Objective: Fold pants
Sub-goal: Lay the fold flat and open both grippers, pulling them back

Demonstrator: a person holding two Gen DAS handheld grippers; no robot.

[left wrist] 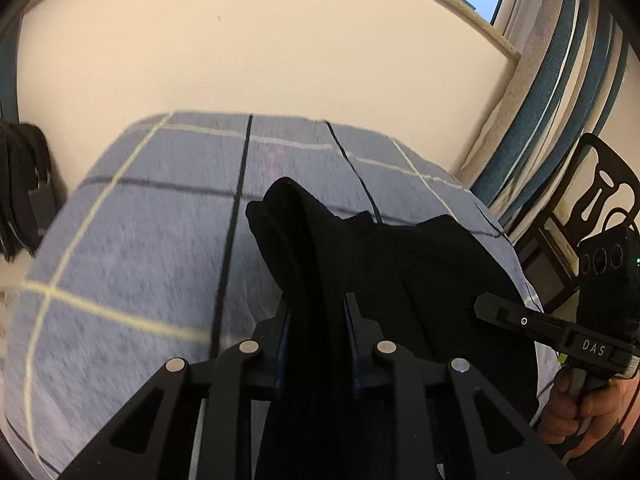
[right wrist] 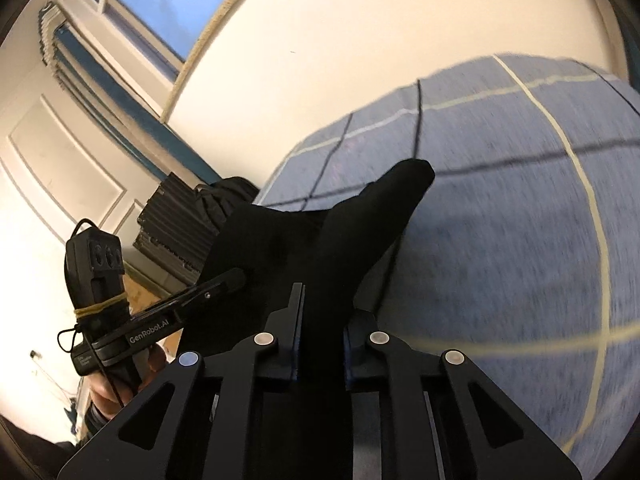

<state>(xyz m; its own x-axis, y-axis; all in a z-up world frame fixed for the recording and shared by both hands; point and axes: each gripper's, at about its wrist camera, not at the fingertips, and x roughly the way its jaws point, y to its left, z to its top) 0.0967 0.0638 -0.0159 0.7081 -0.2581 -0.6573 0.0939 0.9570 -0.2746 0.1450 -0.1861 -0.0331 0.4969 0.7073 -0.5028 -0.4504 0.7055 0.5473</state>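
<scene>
Each hand-held gripper, left (left wrist: 318, 320) and right (right wrist: 322, 312), pinched the black pants (left wrist: 400, 264) over a blue checked bed (left wrist: 140, 240) beside a cream wall (left wrist: 240, 60).

Left gripper (left wrist: 318, 312) clamped on black pants (left wrist: 400, 264), checked bedspread (left wrist: 140, 240) beneath

Lighting: warm, dim indoor; blue daylight at window (right wrist: 160, 4). Bedspread (left wrist: 132, 248) motion-blurred. Black pants (left wrist: 400, 264) featureless. Fisheye bending, dark vignetted corners.
</scene>
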